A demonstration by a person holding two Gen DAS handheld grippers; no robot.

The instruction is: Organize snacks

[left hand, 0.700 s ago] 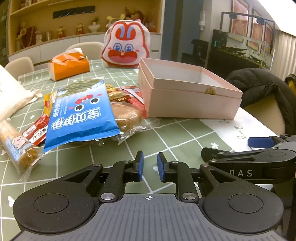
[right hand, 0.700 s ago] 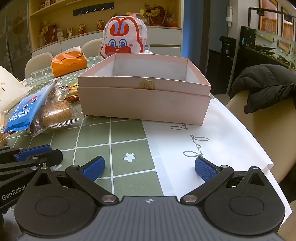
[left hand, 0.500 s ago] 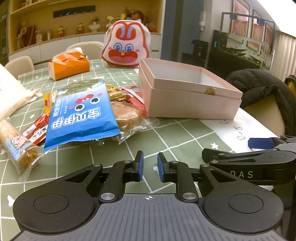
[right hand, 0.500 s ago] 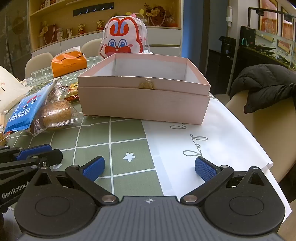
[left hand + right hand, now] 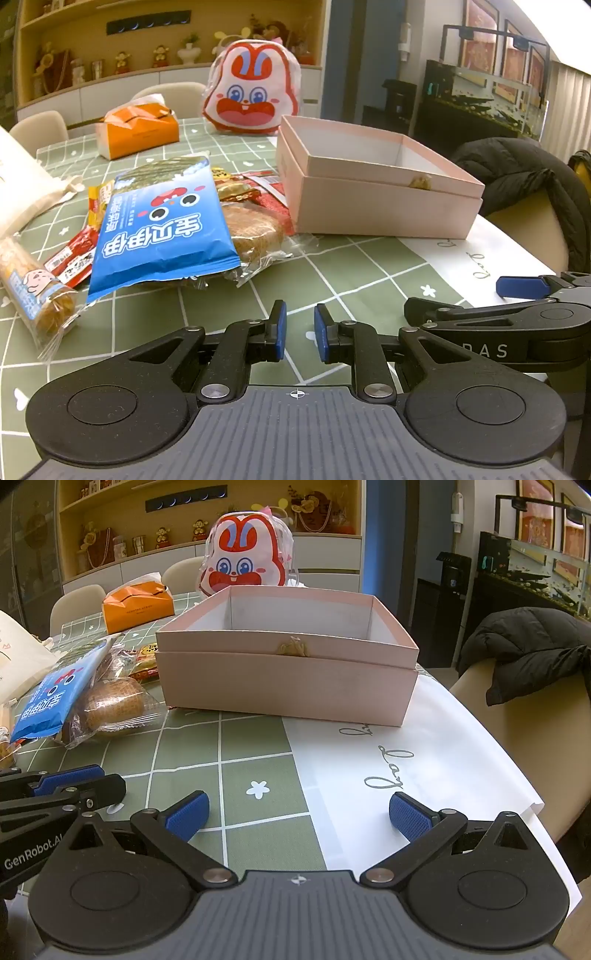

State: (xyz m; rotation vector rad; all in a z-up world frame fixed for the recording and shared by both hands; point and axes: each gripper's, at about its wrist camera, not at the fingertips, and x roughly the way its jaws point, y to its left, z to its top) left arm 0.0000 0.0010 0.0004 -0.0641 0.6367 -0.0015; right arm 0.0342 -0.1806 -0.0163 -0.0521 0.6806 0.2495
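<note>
The snack pile lies on the left half of the worktop (image 5: 343,266), ahead and to the left of the left tongs (image 5: 297,332). From left to right it comprises a clear-wrapped roll cake (image 5: 35,291), red stick packets (image 5: 74,254), a blue snack bag (image 5: 162,229) and a wrapped round pastry (image 5: 255,229) that protrudes from under the bag's right edge. The blue snack bag's long axis runs from the near-left toward the far-right, roughly in line with the left tongs' reach. Its near end is the closest part of the pile to them.

The left tongs are nearly clenched, with only a narrow gap between the blue pads, and grasp nothing. They are held low and level above the worktop, pointing forward.

The pink box (image 5: 373,192) stands just right of the pile, open and apparently empty, straight ahead of the right tongs (image 5: 297,816). These tongs are released wide, hold nothing, and hover level over the edge of a white bag (image 5: 424,760) lying flat.

Judgement: the left tongs are nearer the snacks and must widen before any pickup; the box is the likely destination.
</note>
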